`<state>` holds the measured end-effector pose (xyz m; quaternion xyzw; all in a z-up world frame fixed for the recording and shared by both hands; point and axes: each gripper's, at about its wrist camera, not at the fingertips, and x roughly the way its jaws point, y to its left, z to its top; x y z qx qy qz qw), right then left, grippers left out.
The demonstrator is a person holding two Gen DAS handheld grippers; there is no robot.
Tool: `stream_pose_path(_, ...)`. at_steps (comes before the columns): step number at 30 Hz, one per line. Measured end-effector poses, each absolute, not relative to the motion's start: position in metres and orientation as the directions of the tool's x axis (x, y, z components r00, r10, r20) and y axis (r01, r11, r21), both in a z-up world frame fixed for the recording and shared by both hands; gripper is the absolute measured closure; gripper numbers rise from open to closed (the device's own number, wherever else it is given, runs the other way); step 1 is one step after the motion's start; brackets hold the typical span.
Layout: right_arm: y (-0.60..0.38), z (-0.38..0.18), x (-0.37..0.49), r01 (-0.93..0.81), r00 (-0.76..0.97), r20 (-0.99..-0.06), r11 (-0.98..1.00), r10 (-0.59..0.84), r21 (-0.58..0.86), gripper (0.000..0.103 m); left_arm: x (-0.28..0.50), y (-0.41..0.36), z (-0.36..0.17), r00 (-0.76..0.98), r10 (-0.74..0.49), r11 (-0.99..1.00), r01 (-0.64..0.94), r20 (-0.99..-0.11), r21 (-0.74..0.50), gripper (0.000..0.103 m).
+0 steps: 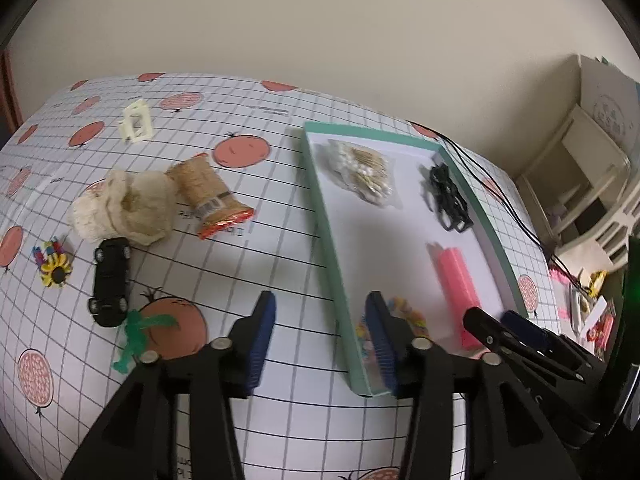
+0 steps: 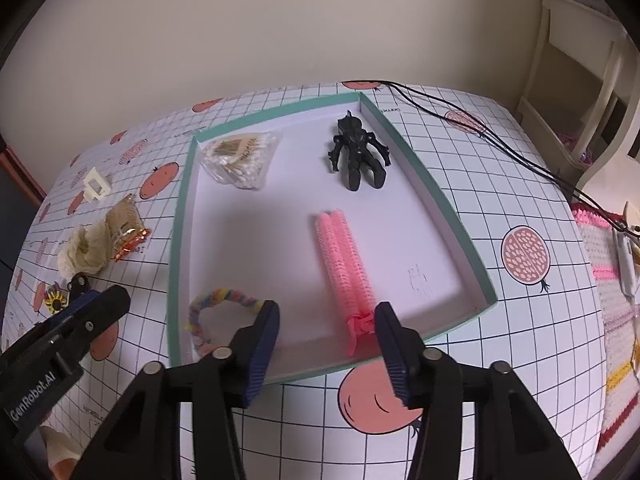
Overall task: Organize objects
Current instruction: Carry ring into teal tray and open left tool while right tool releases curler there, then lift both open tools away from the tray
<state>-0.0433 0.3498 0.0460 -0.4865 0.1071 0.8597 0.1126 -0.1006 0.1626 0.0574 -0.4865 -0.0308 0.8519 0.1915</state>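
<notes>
A teal-walled tray (image 2: 440, 204) (image 1: 328, 264) holds a bag of cotton swabs (image 2: 240, 156) (image 1: 366, 172), a black figure (image 2: 358, 152) (image 1: 446, 196), a pink comb-like roll (image 2: 346, 264) (image 1: 456, 280) and a pastel braided ring (image 2: 218, 300) (image 1: 412, 316). On the cloth left of the tray lie a black toy car (image 1: 111, 280), a cream knitted pouch (image 1: 124, 208), a cracker pack (image 1: 210, 196), a cream clip (image 1: 136, 124), a flower trinket (image 1: 54, 266) and a green twist (image 1: 136, 336). My left gripper (image 1: 322, 320) is open over the tray's left wall. My right gripper (image 2: 326, 326) is open at the tray's near end.
The table wears a grid cloth with fruit prints (image 2: 524, 256). Black cables (image 2: 500, 148) run along its far right. A cream shelf unit (image 2: 576, 80) stands to the right, beside a pink knitted mat (image 2: 600, 272) with small items on it.
</notes>
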Motion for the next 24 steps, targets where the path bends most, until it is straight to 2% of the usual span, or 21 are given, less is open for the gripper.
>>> stream_pose_path(3,0.347,0.048,-0.043,-0.294,-0.509,-0.857,-0.952,0.082,0.084,0.037,-0.103,0.154,0.058,-0.462,0.339,-0.934,-0.269,-0.819,-0.235,0.041)
stream_pose_path(9,0.34,0.05,-0.043,-0.28,-0.528,-0.847,-0.955,0.064,0.103,0.029,-0.109,0.136,0.057,-0.471,0.309,-0.948,-0.218,-0.826,-0.231,0.039)
stream_pose_path(10,0.338,0.05,-0.044,-0.275,-0.528,-0.847,-0.956,0.061,0.102,0.027,-0.109,0.134,0.057,-0.474,0.306,-0.95,-0.212,-0.826,-0.23,0.032)
stream_pose_path(12,0.336,0.05,-0.044,-0.27,-0.529,-0.846,-0.958,0.059,0.102,0.025,-0.11,0.128,0.057,-0.479,0.3,-0.952,-0.2,-0.825,-0.23,0.025)
stream_pose_path(18,0.33,0.051,-0.046,-0.26,-0.536,-0.842,-0.96,0.056,0.101,0.012,-0.114,0.117,0.059,-0.498,0.283,-0.959,-0.165,-0.819,-0.231,0.024)
stream_pose_path(23,0.328,0.05,-0.046,-0.261,-0.537,-0.841,-0.961,0.068,0.089,0.002,-0.114,0.11,0.061,-0.524,0.256,-0.967,-0.129,-0.812,-0.221,0.016)
stream_pose_path(24,0.328,0.05,-0.046,-0.261,-0.538,-0.84,-0.961,0.07,0.087,0.0,-0.113,0.108,0.061,-0.534,0.244,-0.97,-0.12,-0.81,-0.213,0.01)
